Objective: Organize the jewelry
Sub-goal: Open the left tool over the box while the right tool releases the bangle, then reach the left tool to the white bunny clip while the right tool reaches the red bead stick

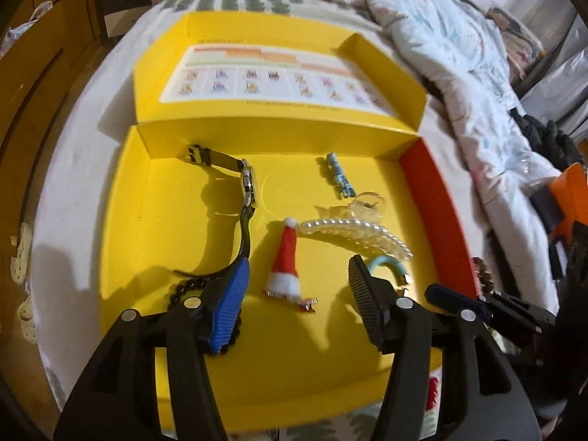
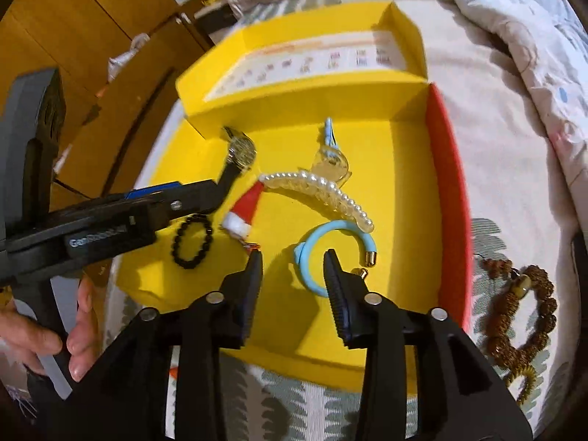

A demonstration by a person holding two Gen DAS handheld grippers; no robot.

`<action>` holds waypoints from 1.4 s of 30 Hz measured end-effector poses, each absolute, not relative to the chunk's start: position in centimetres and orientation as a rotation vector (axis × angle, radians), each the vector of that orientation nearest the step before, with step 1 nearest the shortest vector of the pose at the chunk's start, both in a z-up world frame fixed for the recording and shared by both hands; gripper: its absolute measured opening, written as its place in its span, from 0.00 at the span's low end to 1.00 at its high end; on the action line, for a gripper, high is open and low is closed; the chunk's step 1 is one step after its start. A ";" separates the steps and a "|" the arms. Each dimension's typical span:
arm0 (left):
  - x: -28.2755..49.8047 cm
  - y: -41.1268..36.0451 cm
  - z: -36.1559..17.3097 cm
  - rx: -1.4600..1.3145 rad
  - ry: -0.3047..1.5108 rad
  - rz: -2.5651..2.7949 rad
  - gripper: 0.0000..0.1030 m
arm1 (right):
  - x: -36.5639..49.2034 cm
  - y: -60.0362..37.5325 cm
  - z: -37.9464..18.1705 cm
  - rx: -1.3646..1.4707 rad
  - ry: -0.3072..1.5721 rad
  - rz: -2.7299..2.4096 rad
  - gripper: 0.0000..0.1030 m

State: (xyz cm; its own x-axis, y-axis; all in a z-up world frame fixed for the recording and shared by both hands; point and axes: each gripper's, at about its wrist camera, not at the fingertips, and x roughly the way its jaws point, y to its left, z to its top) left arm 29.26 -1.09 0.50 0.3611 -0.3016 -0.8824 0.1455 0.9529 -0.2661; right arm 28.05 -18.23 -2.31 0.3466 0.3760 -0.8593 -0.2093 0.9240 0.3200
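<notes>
Several pieces already lie loose in the open yellow box [image 2: 411, 191] on the bed, likely gathered there for sorting: a watch [image 2: 240, 154], a pearl hair clip [image 2: 323, 191], a black bead bracelet [image 2: 193, 242]. Just beyond the right gripper [image 2: 292, 257], whose jaws stand spread and empty, rests the blue bangle [image 2: 312, 253]. Spread and empty too, the left gripper [image 1: 297, 275] hangs over the Santa-hat clip [image 1: 284, 264]. Outside, a brown bead string [image 2: 522, 316] waits.

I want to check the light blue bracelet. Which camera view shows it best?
The right wrist view: the light blue bracelet shows nearly whole, an open ring with gold end caps. In the left wrist view, the left claw hides most of it, leaving one arc.
</notes>
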 end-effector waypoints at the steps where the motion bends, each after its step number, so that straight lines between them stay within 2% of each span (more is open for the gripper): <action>1: 28.7 -0.9 1.2 -0.158 1.154 -0.292 0.59 | 27.5 -18.7 -1.8 0.175 1.144 0.386 0.39; 10: 21.6 2.0 3.6 -0.145 1.083 -0.299 0.59 | 21.6 -21.3 0.5 0.155 1.114 0.352 0.40; 12: 19.7 2.8 3.9 -0.129 1.061 -0.301 0.66 | 19.9 -21.9 0.8 0.138 1.113 0.344 0.43; 13: 19.0 3.2 3.8 -0.121 1.054 -0.296 0.66 | 19.2 -22.1 0.8 0.132 1.113 0.341 0.44; 24: 14.1 2.0 -1.1 -0.074 1.128 -0.235 0.66 | 14.1 -24.0 -1.2 0.110 1.179 0.262 0.44; 42: 13.9 -1.5 -6.2 0.085 1.218 -0.107 0.66 | 14.1 -21.5 -5.5 -0.061 1.297 0.179 0.44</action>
State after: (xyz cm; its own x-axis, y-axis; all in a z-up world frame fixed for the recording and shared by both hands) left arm 13.93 -1.49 -6.19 0.3419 -0.0369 -0.9390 0.1282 0.9917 0.0077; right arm 14.15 -21.49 -5.53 0.2583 0.0982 -0.9611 -0.1661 0.9845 0.0559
